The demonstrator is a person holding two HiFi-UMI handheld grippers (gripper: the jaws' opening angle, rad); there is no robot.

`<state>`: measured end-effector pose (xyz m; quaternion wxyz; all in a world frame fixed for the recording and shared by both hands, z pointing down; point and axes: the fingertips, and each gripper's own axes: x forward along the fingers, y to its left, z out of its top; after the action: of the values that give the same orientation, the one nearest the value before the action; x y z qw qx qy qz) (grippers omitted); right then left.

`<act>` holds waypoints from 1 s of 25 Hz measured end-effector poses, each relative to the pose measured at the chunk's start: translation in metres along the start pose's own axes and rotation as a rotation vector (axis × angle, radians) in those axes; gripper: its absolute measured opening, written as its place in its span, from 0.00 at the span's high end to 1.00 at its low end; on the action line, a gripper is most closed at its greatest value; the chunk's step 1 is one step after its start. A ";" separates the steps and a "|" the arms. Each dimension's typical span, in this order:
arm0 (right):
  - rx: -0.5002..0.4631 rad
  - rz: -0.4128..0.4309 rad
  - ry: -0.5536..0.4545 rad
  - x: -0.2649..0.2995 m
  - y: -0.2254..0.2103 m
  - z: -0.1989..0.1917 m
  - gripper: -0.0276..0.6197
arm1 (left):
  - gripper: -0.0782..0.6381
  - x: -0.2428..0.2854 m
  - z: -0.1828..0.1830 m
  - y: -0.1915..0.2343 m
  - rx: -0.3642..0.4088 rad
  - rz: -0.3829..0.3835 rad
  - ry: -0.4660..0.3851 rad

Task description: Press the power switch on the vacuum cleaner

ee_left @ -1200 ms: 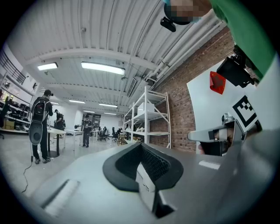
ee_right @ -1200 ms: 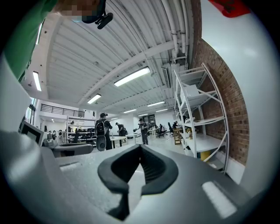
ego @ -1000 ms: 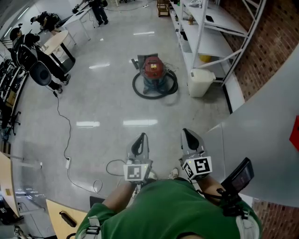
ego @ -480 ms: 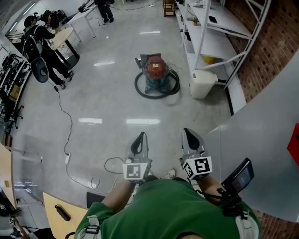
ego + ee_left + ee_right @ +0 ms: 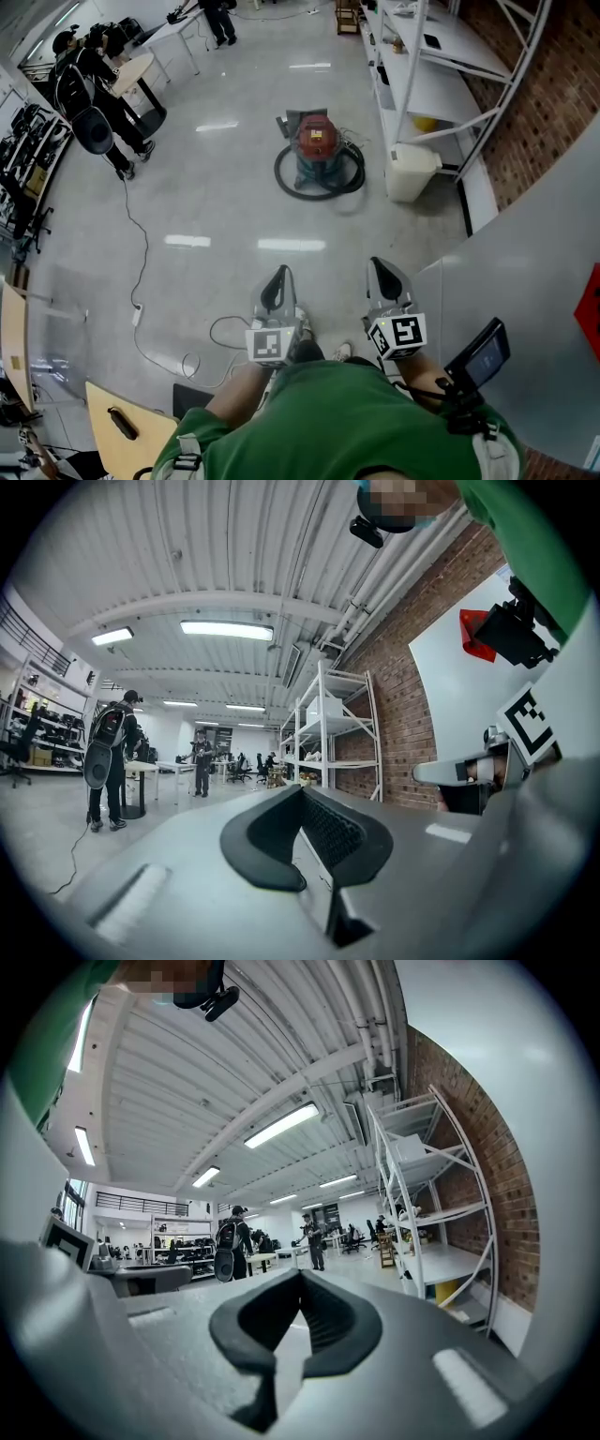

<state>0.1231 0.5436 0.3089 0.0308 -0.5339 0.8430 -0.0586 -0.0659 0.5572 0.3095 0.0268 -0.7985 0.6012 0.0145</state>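
The vacuum cleaner [image 5: 317,150] has a red top and a blue body. It stands on the glossy floor some way ahead in the head view, with its black hose [image 5: 291,183] coiled around it. Its switch is too small to make out. My left gripper [image 5: 280,275] and right gripper [image 5: 380,268] are held side by side close to my body, pointing forward, far short of the vacuum. Both are shut with nothing between the pads. In the left gripper view the left gripper [image 5: 301,797] points up at the room and ceiling, as does the right gripper [image 5: 298,1281] in its own view; neither shows the vacuum.
A white shelving rack [image 5: 412,56] runs along the right, with a white bin [image 5: 412,171] at its foot beside the vacuum. A grey curved partition [image 5: 525,281] is at my right. A cable [image 5: 141,281] trails over the floor at left. People stand by a table [image 5: 131,70] far left.
The whole scene has slid slightly down and right in the head view, so the vacuum sits a little nearer. Both grippers keep the same shut pose in front of me.
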 end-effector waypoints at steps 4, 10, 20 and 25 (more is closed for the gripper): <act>0.000 -0.003 0.008 0.012 -0.003 -0.002 0.95 | 0.88 0.015 0.002 0.005 -0.011 -0.005 0.009; -0.008 -0.021 0.011 0.043 -0.009 -0.004 0.95 | 0.88 0.049 -0.001 0.021 -0.036 -0.026 0.015; -0.037 -0.057 0.010 0.133 -0.008 0.007 0.95 | 0.88 0.127 -0.001 0.081 -0.077 -0.062 -0.002; -0.055 -0.062 0.018 0.179 0.002 0.009 0.95 | 0.88 0.154 -0.004 0.117 -0.087 -0.079 -0.013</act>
<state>0.0453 0.3819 0.3017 0.0066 -0.5598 0.8276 -0.0410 -0.1356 0.3765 0.3023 -0.0033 -0.8218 0.5679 0.0448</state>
